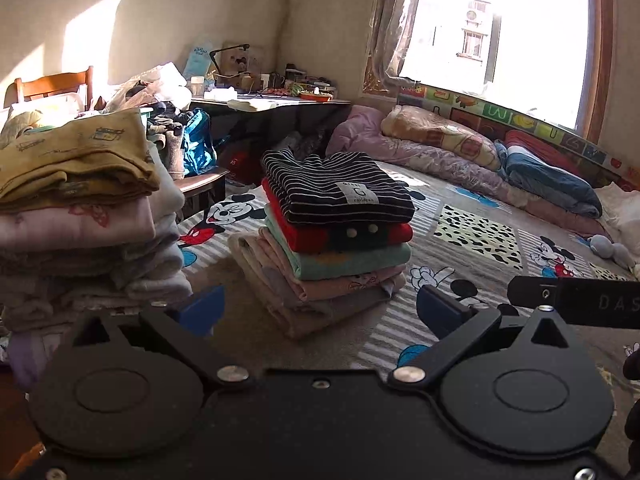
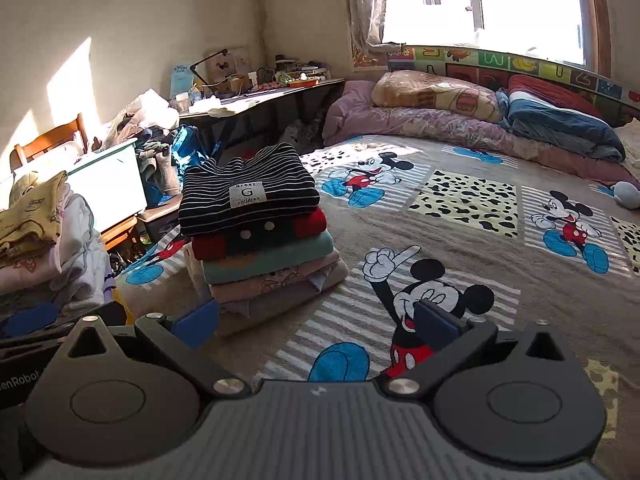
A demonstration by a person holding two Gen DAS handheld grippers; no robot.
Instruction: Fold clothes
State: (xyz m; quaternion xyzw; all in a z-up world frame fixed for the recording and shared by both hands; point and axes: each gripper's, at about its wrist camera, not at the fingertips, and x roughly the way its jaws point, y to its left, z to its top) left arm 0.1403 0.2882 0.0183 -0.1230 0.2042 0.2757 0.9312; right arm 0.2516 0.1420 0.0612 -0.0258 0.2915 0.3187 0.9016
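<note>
A neat stack of folded clothes (image 1: 336,240) (image 2: 260,232) stands on the bed, topped by a black-and-white striped top (image 1: 336,184) (image 2: 248,192) with a white label. Below it lie red, mint, pink and grey pieces. A second, taller pile with a mustard garment (image 1: 76,160) (image 2: 28,216) on top sits at the left. My left gripper (image 1: 320,310) is open just in front of the stack, nothing between its blue pads. My right gripper (image 2: 316,322) is open too, hovering over the bedspread to the right of the stack, empty.
The Mickey Mouse bedspread (image 2: 460,248) stretches to the right. Rolled quilts and blankets (image 2: 460,120) lie along the window side. A cluttered desk (image 2: 264,88), a wooden chair (image 1: 56,84) and a heap of loose clothes (image 1: 168,120) fill the left back. The right gripper's body (image 1: 580,300) shows at the left view's right edge.
</note>
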